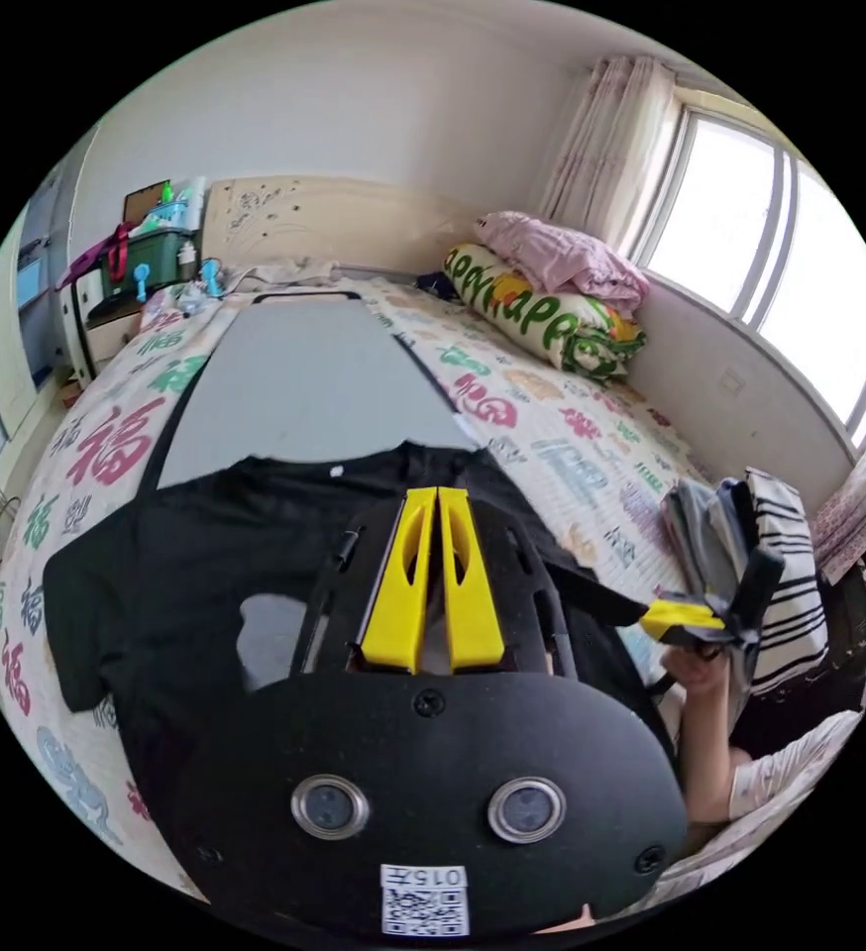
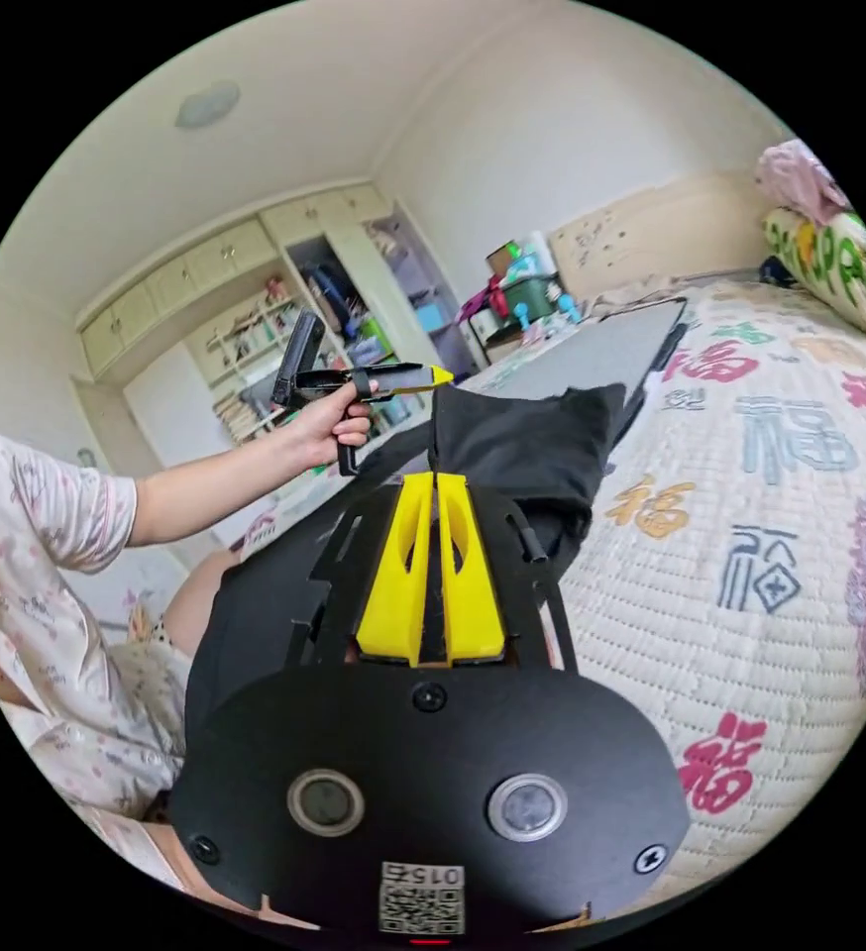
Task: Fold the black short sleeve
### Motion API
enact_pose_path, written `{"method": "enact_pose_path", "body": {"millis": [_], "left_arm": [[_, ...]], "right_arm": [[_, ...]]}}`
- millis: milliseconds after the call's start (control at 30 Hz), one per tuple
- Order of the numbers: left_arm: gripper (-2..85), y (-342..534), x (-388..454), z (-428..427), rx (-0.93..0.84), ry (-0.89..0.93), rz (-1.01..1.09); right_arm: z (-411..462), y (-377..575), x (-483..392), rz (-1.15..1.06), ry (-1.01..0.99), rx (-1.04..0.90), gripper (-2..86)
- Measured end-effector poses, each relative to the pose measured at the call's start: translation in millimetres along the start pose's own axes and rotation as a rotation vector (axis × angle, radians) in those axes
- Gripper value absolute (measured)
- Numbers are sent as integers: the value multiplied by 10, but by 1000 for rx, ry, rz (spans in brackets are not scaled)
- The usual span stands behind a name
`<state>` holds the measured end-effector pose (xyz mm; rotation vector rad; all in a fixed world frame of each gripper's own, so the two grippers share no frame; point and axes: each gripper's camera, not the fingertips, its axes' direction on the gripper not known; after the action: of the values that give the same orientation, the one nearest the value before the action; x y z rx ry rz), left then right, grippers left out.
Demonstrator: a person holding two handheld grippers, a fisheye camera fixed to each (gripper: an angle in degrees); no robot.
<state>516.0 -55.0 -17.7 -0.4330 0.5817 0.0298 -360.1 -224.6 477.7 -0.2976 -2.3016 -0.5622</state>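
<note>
Left claw (image 1: pixel 437 495): your yellow jaws sit together, pinching the collar edge of the black short sleeve (image 1: pixel 205 555), spread over the grey board (image 1: pixel 294 386) on the bed (image 1: pixel 572 446). Right claw (image 2: pixel 437 480): jaws clamped on a lifted fold. Cloth looks soft, light, droopy; grip seams or hems.

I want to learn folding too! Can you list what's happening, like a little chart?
shirt: black shirt lifted off the bed
left gripper: shut on the shirt
right gripper: shut on the shirt
under shirt: grey board
bed cover: quilt with coloured characters
nearby: striped clothes pile, rolled bedding by window
</note>
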Motion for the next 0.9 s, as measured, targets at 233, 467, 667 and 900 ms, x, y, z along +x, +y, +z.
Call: {"method": "enact_pose_path", "body": {"millis": [233,467,667,900], "left_arm": [[52,636,-193,-540,-76,-100,-60],[68,492,1129,-841,-225,195,355],[70,485,1511,-871,-330,199,453],[69,116,1579,-1392,-310,217,465]], "right_arm": [[-161,364,190,1,-117,-64,66],[398,335,499,120,299,-144,94],[1077,226,722,116,412,-273,65],[881,243,1463,304,371,-198,9]]}}
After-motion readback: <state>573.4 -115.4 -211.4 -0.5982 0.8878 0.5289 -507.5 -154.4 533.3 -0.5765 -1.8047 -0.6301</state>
